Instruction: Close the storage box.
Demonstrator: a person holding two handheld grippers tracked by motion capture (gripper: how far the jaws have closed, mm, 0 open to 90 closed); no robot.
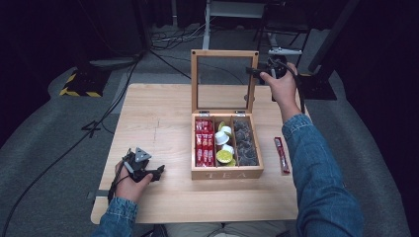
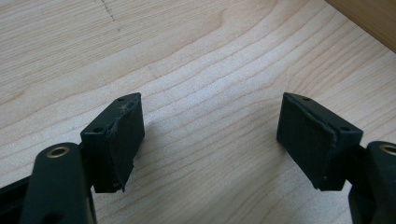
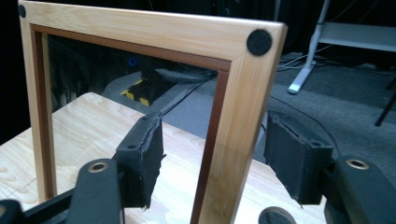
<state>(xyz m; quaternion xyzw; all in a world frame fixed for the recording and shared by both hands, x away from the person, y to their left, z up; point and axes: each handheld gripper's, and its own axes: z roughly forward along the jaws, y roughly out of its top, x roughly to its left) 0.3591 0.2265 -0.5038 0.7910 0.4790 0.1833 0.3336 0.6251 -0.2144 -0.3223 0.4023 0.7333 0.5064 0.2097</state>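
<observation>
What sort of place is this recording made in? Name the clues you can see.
Probably a recording studio or lab: a wooden table on grey carpet, cables trailing across the floor, metal stands against dark surroundings, and a hazard-striped base.

A pale, light-grained wooden worktop (image 1: 158, 118) with a square top stands on grey carpeted floor (image 1: 44, 138). Toward its right half sits an open bamboo tea box (image 1: 226, 173) with "TEA" on its front wall and a glass-paned lid standing upright at the back; its three compartments hold red sachets, white and green capsules, and dark pouches. Just right of the box, apart from it, a slim red sachet stick (image 1: 281, 155) lies flat on the wood, pointing roughly front to back
</observation>
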